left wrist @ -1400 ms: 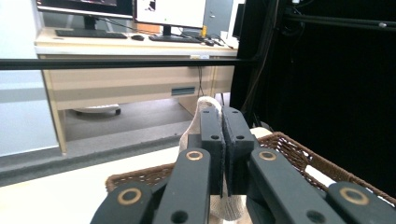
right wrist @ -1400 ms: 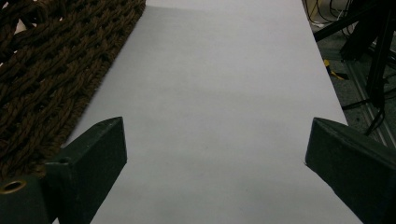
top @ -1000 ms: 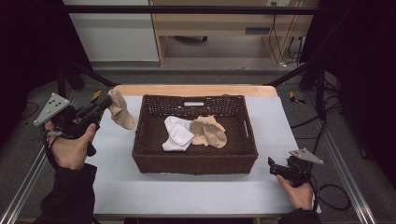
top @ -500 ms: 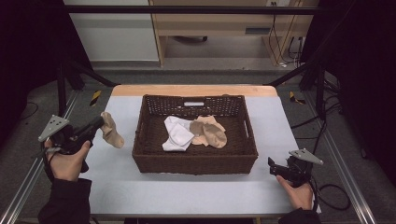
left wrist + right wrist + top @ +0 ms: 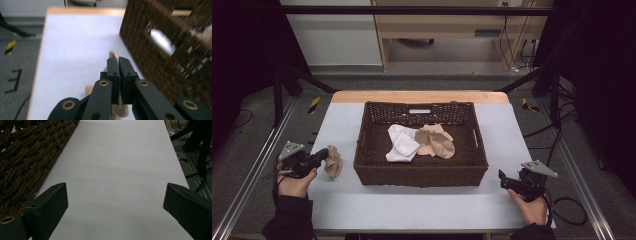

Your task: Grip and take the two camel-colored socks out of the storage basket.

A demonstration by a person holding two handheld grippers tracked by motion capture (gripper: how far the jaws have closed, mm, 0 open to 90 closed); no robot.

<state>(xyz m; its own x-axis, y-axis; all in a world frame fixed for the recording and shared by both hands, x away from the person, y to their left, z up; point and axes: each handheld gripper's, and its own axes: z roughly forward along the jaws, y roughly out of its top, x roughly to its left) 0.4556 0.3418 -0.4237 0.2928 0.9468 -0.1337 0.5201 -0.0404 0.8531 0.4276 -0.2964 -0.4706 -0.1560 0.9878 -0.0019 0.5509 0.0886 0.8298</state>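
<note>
A dark brown wicker basket stands in the middle of the white table. Inside lie a white sock and a tan sock. My left gripper is left of the basket, low over the table, shut on another tan sock that hangs crumpled from its jaws. In the left gripper view the jaws are pressed together on the tan sock, with the basket's wall at the right. My right gripper rests near the table's front right, open and empty; its view shows bare table between wide-apart jaws.
The table's left edge is close to my left hand. The basket's corner lies just left of my right gripper. Beyond the table are a grey floor, black frame legs and cables.
My left gripper has come down and toward the person with the tan sock, from beside the basket's far left corner to low beside its front left. The right gripper has stayed put.
</note>
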